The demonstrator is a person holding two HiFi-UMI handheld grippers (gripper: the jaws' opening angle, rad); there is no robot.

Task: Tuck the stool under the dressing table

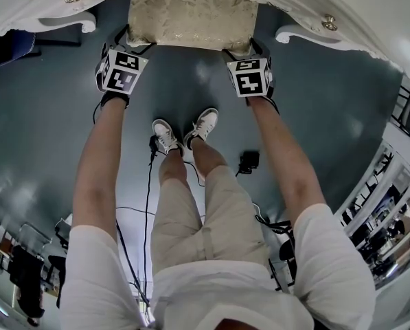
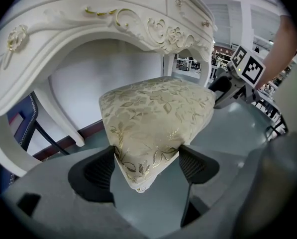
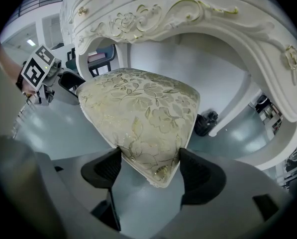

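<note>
The stool [image 1: 189, 19] has a cream cushion with a gold leaf pattern and stands half under the white carved dressing table [image 1: 47, 5]. My left gripper [image 1: 126, 43] is shut on the stool's near left corner [image 2: 143, 158], both pads pressing the cushion's sides. At the near right corner [image 3: 155, 161] my right gripper [image 1: 240, 47] is shut on the cushion the same way. In the left gripper view the right gripper [image 2: 238, 81] shows across the seat; in the right gripper view the left gripper [image 3: 49, 81] shows likewise. The stool's legs are hidden.
The person's feet in white sneakers [image 1: 184, 133] stand on the grey floor behind the stool. Cables [image 1: 148, 184] and a small black box [image 1: 249, 161] lie near them. The table's curved legs [image 2: 63, 118] flank the knee opening. A black chair frame [image 2: 31, 128] stands left of the table.
</note>
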